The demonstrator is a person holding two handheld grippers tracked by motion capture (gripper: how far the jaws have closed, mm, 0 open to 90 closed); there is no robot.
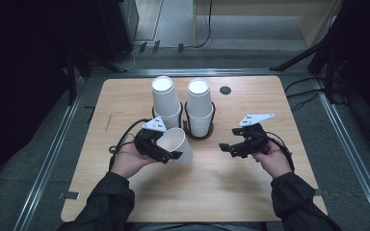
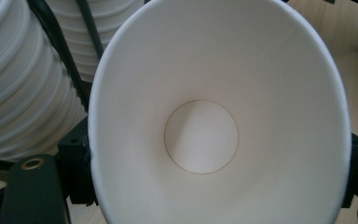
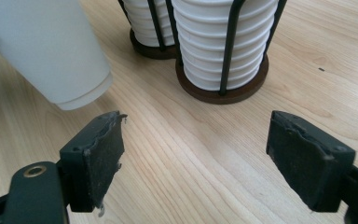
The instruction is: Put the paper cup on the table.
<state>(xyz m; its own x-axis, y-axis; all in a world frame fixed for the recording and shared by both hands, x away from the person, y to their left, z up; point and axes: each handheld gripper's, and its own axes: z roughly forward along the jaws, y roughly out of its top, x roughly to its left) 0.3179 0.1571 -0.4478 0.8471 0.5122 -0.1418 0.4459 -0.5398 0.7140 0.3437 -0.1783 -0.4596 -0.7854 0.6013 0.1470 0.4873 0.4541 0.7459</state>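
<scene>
A person seated at a wooden tabletop [image 1: 221, 192] works two hand-held tools over plain white paper cups. The left claw [image 1: 166, 153] is clamped on a single paper cup [image 1: 177, 144], held tilted on its side just above the tabletop, its open mouth turned toward the person; in the left gripper view the jaws press the cup's rim from both sides and the round base shows deep inside. No brand, label or readable writing appears on the cup, on the stacks or on either claw; the only markings are small dark dots on the grey three-cornered plates.

The right claw [image 1: 227, 148] stands wide open with nothing between its jaws, hovering over bare wood well apart from the held cup. In the right gripper view the cup's base hangs at upper left, clear of the jaws.

Just behind the held cup stand two stacks of upturned cups in black wire holders on round dark bases: the left stack [image 1: 165, 98] close beside the left claw, the right stack [image 1: 199, 103] between the two hands. A small dark round disc [image 1: 225, 90] lies near the tabletop's far edge. Cables trail on the grey floor [image 1: 250, 57] beyond.
</scene>
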